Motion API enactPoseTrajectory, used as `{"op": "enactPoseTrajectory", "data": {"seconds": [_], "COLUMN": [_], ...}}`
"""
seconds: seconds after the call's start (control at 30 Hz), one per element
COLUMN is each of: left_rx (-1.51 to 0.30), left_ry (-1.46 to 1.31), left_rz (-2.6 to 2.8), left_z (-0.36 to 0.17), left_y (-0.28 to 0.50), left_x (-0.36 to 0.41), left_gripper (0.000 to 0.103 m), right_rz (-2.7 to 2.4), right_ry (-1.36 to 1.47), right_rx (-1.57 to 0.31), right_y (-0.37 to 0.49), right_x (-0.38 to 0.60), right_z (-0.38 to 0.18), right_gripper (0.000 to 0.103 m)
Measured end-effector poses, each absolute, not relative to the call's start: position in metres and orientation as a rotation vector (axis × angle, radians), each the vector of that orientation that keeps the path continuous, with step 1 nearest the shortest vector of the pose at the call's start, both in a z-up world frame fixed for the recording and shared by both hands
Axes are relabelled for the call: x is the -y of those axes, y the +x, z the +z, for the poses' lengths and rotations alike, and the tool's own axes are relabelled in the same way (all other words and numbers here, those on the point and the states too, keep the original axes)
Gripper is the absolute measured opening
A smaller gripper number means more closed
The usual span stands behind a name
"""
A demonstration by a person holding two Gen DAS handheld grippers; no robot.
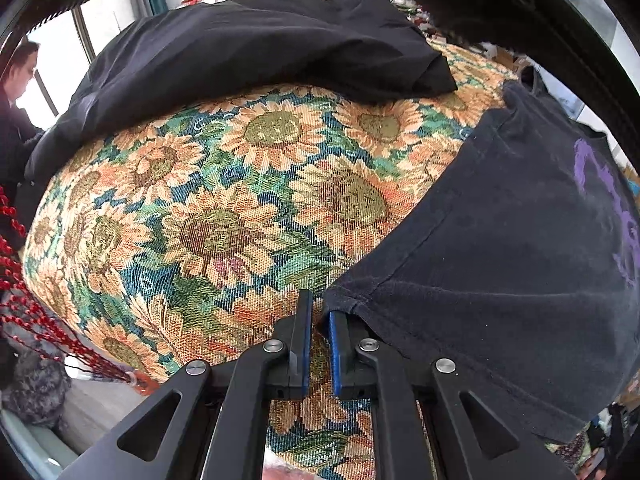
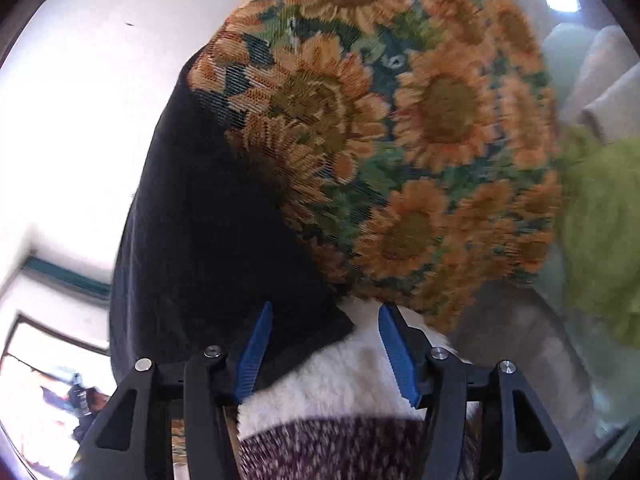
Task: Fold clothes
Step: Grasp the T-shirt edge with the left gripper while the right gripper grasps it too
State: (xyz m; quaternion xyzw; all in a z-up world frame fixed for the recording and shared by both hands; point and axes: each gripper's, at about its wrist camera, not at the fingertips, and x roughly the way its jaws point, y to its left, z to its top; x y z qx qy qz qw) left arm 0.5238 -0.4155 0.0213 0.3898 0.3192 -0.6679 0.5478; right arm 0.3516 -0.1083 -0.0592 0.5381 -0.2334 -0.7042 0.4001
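Two garments: I see a faded black cotton T-shirt [image 1: 520,240] at right, and a black folded cloth [image 1: 248,44] far on the woven sunflower tapestry cover [image 1: 240,200].
Left gripper [image 1: 318,304]: nearly closed, pinching the shirt's hemmed corner.
Right gripper [image 2: 326,316]: jaws apart, over fluffy white fabric [image 2: 340,380].

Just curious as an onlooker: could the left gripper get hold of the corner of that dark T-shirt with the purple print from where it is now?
Probably yes. The left gripper sits right at the dark T-shirt's corner on the sunflower cloth, with nothing between them. Its jaws look nearly shut, and the corner drapes over one finger, so it may need to reopen first.
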Motion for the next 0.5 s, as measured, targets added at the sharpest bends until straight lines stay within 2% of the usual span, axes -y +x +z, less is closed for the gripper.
{"op": "enactPoseTrajectory", "data": {"seconds": [0.07,0.13,0.4,0.43,0.47,0.5], "left_rx": [-0.741,-0.738,-0.749,-0.744,-0.738,-0.733], "left_ry": [0.944,0.955,0.971,0.974,0.976,0.976], "left_rz": [-1.562,-1.546,-1.509,-1.504,-1.5,-1.497], "left_z": [0.02,0.019,0.016,0.015,0.015,0.014], "left_y": [0.518,0.514,0.505,0.503,0.501,0.497], "left_x": [0.416,0.416,0.419,0.419,0.419,0.42], "left_gripper": [0.009,0.009,0.009,0.009,0.009,0.009], "right_rz": [-1.729,-1.669,-1.445,-1.435,-1.432,-1.433], "right_ry": [1.339,1.314,1.315,1.315,1.318,1.322], "right_rx": [0.611,0.631,0.786,0.794,0.794,0.786], "right_y": [0.345,0.341,0.324,0.323,0.322,0.322], "right_x": [0.113,0.116,0.121,0.122,0.123,0.123], "right_z": [-0.067,-0.075,-0.11,-0.112,-0.113,-0.113], "right_gripper": [0.068,0.07,0.071,0.065,0.044,0.034]}}
